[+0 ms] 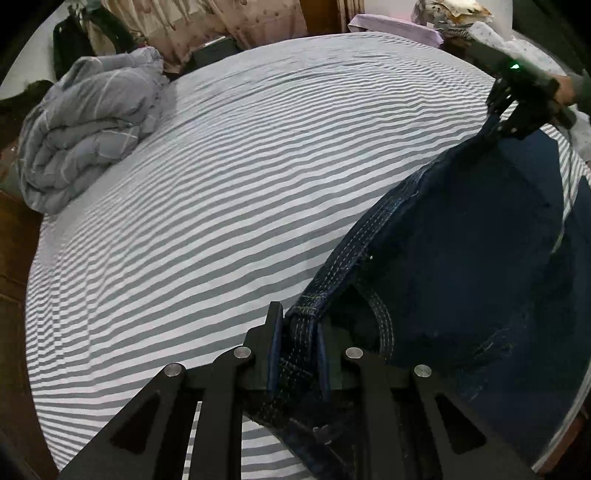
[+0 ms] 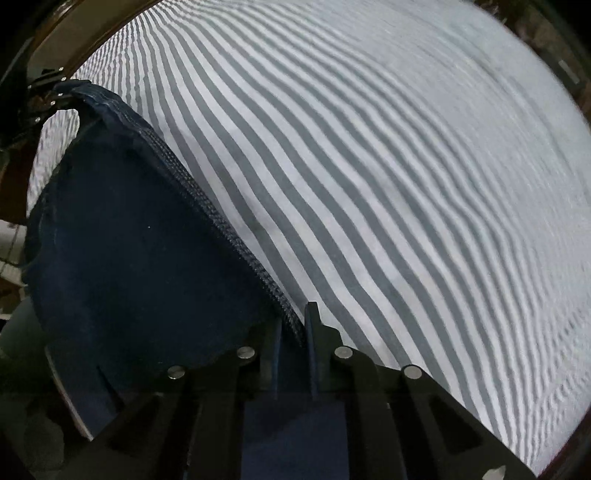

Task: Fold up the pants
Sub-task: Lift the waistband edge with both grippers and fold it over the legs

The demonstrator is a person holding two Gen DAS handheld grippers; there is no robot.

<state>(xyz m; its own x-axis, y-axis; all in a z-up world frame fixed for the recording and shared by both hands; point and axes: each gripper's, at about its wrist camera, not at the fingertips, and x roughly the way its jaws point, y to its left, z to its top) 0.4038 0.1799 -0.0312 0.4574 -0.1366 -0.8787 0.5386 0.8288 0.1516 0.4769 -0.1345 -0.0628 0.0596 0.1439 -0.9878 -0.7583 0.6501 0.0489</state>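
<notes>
Dark blue denim pants (image 1: 461,277) lie on the right side of a striped bed and are lifted along one stitched edge. In the left wrist view my left gripper (image 1: 297,332) is shut on the thick seamed band at the near end of that edge. At the far end, top right, my right gripper (image 1: 496,122) pinches the same edge. In the right wrist view the right gripper (image 2: 295,332) is shut on the stitched hem of the pants (image 2: 129,240). The left gripper (image 2: 55,96) shows at the upper left of that view, holding the other end.
The grey and white striped sheet (image 1: 221,184) covers the bed to the left of the pants. A rolled grey duvet (image 1: 85,129) sits at the far left corner. A lilac pillow (image 1: 395,27) lies beyond the far edge. A person's hand (image 1: 569,92) holds the right gripper.
</notes>
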